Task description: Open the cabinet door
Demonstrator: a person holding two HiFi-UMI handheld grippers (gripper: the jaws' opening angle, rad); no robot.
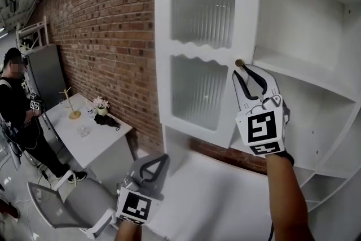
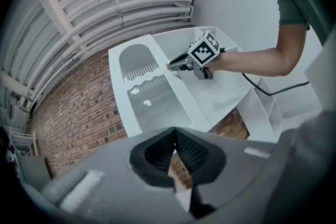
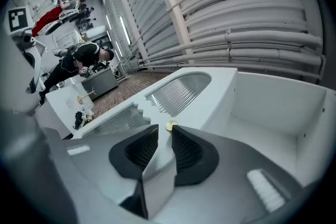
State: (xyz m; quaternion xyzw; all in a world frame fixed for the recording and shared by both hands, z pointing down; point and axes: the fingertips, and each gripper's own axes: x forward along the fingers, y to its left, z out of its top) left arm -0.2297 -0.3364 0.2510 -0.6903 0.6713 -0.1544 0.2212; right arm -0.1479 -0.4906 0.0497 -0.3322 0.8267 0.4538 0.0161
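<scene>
The white cabinet door with two ribbed glass panels stands swung out to the left, and the cabinet's white shelves are bare behind it. A small gold knob sits on the door's right edge. My right gripper is raised with its tips right at the knob. In the right gripper view the knob shows just beyond the parted pads, with nothing pressed between them. My left gripper hangs low in front of the cabinet, shut and holding nothing; its own view shows the door and the right gripper.
A brick wall runs behind the cabinet. To the left stand a white table with small objects, a grey chair, a grey metal cabinet, and a person in black.
</scene>
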